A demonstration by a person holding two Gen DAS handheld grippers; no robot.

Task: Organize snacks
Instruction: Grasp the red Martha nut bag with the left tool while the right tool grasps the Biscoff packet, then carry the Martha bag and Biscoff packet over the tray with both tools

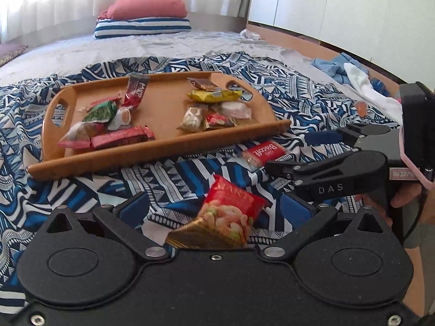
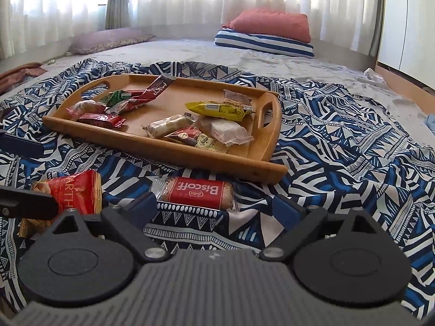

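Left gripper (image 1: 214, 209) released, jaws spread wide, red snack bag (image 1: 228, 214) lying on the patterned cloth (image 1: 168, 182) between its fingers, pads not pressing it. Right gripper (image 2: 217, 206) also released, jaws wide apart, Biscoff packet (image 2: 197, 193) just ahead between the fingertips, untouched. Wooden tray (image 2: 174, 146) with sorted snacks sits beyond both grippers.

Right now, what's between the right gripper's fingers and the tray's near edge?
Only the Biscoff packet, lying flat on the patterned cloth just ahead of the open right gripper and short of the wooden tray. Clearest in the right wrist view.
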